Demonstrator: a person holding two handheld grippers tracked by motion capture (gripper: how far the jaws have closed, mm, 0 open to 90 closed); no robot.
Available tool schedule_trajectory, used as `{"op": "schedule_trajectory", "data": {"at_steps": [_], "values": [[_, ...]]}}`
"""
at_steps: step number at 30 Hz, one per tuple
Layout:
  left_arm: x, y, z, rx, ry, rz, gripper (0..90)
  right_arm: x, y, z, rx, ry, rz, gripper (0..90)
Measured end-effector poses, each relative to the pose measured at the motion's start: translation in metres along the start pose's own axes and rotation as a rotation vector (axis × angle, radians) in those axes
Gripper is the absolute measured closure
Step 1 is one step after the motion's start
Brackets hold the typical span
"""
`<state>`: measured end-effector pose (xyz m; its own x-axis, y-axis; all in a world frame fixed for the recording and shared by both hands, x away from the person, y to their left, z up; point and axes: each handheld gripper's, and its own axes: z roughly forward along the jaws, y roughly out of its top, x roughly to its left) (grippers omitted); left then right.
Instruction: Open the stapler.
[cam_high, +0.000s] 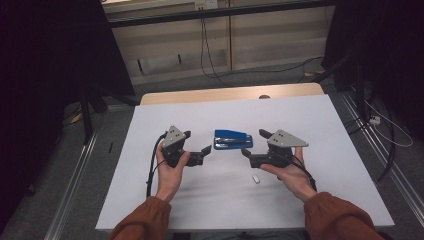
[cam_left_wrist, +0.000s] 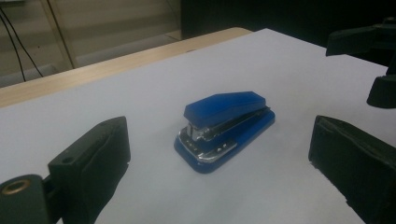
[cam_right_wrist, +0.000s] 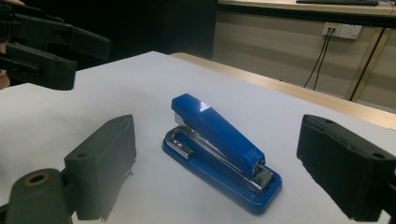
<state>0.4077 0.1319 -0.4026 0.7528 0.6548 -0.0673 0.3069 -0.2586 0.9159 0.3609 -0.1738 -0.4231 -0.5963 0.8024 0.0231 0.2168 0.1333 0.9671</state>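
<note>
Stapler: blue, lying flat on the white tabletop between your two grippers, touched by neither — its long axis runs left to right in the high view.
Left hand: yours, palm up, in a rust-orange sleeve, coming in from the bottom of the high view.
Left gripper: just left of the stapler, jaws spread wide and holding nothing; a black cable trails down from it along your wrist.
Left gripper view: you see the stapler centred in the gap between the two black jaws, lying well ahead of them, its chrome end towards you — the other gripper's jaw tips show at the upper right edge.
White scrap: a small pale piece on the tabletop, near your right hand and in front of the stapler; too small to tell what it is.
Right gripper: just right of the stapler, jaws also wide apart and empty, grey three-cornered plate on top.
Right hand: yours, palm up under the gripper.
Right gripper view: the stapler lies between the parted jaws, its hinged end nearest you.
Table edge: a bare wooden strip shows beyond the white surface.
</note>
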Motion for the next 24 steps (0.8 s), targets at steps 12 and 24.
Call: {"op": "schedule_trajectory", "data": {"at_steps": [12, 24], "values": [[0.010, 0.017, 0.033, 0.040, 0.004, -0.010, 7.2, 0.003, 0.006, 0.023, 0.029, 0.028, -0.021, 19.5], [0.035, 0.016, 0.046, 0.031, 0.041, -0.015, 6.6, 0.005, 0.006, 0.039, 0.095, 0.066, -0.021, 24.5]]}}
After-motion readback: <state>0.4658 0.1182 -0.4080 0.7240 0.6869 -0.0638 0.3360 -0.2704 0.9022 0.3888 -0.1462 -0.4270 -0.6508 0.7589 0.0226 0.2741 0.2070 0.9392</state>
